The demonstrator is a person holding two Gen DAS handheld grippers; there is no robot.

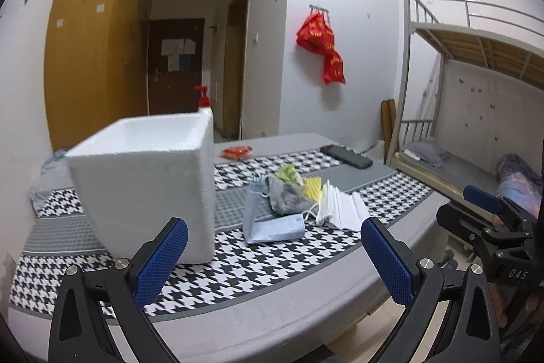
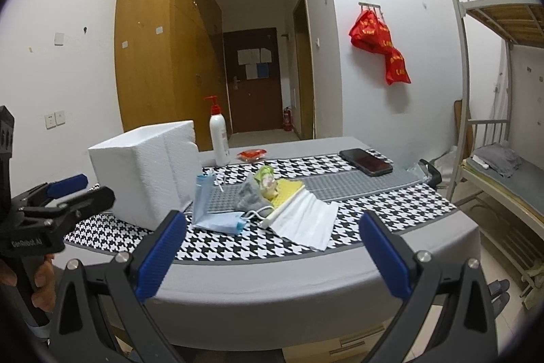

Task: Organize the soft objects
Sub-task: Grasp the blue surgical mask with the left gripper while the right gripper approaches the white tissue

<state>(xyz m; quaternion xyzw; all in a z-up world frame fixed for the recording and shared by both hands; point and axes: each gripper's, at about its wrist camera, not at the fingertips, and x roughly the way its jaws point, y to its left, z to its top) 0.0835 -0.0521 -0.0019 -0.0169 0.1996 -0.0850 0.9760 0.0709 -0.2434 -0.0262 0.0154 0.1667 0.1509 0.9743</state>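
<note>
Both blue-padded fingers of the left hand-held gripper [image 1: 273, 252] stand spread wide and empty, just short of the tabletop [image 1: 272, 305] edge; the right hand-held gripper [image 2: 272, 247] is likewise spread and holds nothing

Landmark: white foam box [image 1: 146, 193], upright on the houndstooth cloth [image 1: 278, 261]
- Pile of soft objects: just right of the foam box, on the cloth. It comprises a blue face mask [image 1: 272, 227], a grey rag [image 1: 289, 198], a yellow sponge [image 1: 314, 186], a green-and-white item on top and white masks [image 1: 343, 206] at the right
- Phone [image 1: 346, 157]: well right of the foam box, behind the pile
- Red packet [image 2: 251, 154]: behind the foam box

View differences:
- Right wrist view shows the full pump bottle [image 2: 219, 138] just behind the foam box; the left wrist view shows only its red pump above the box rim
- Right wrist view shows a hand [image 2: 42, 278] gripping the left tool handle
</note>
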